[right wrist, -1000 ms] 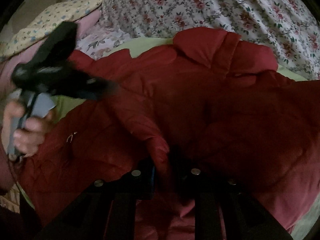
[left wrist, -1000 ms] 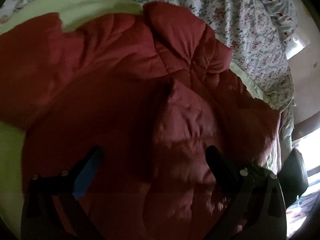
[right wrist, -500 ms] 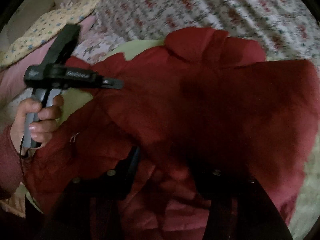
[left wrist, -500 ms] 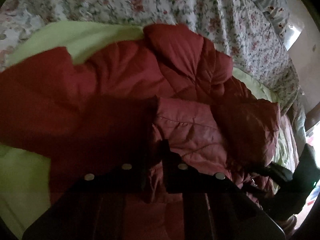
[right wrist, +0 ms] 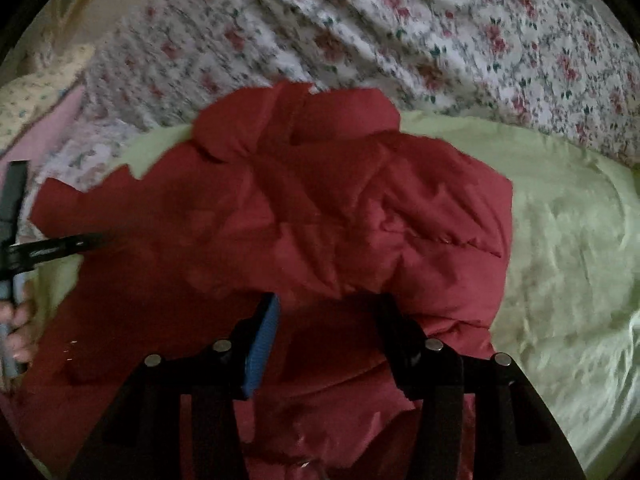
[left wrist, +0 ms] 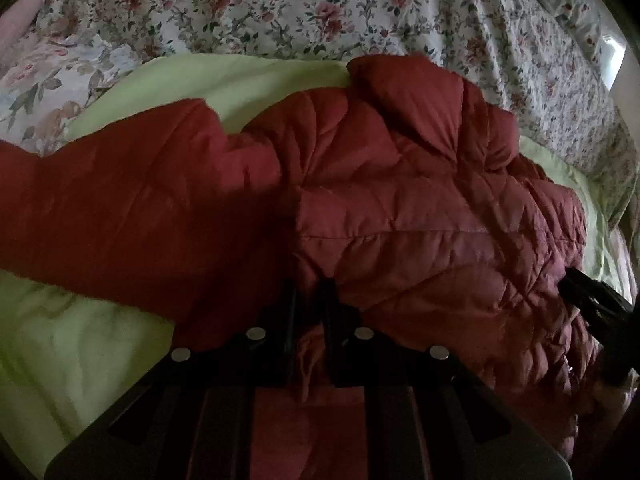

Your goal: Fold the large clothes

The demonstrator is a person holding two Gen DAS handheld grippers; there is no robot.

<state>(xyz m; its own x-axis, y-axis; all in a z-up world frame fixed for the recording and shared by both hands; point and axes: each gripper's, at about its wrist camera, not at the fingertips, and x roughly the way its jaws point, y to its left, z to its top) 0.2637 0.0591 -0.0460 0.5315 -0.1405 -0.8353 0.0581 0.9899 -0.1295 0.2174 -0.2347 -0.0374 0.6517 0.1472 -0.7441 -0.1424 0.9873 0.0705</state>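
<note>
A red quilted jacket (left wrist: pixel 400 208) lies on a light green sheet (left wrist: pixel 80 352) on the bed. Its one side is folded over the middle; a sleeve stretches left. My left gripper (left wrist: pixel 310 292) is shut on a fold of the jacket near its lower edge. In the right wrist view the jacket (right wrist: pixel 320 208) lies bunched with its collar at the far end. My right gripper (right wrist: pixel 328 312) is open just above the jacket's folded edge, holding nothing. The left gripper (right wrist: pixel 60 246) shows at the left edge there; the right gripper (left wrist: pixel 600 312) shows at the right edge of the left wrist view.
A floral bedspread (left wrist: pixel 320 8) covers the bed beyond the sheet, also in the right wrist view (right wrist: pixel 440 32). A pale patterned pillow and pink cloth (right wrist: pixel 44 112) lie at the far left. Green sheet (right wrist: pixel 560 248) spreads right of the jacket.
My left gripper closed on a jacket fold and pulled it across. My right gripper opened and let go of the jacket side, which now lies folded over the middle.
</note>
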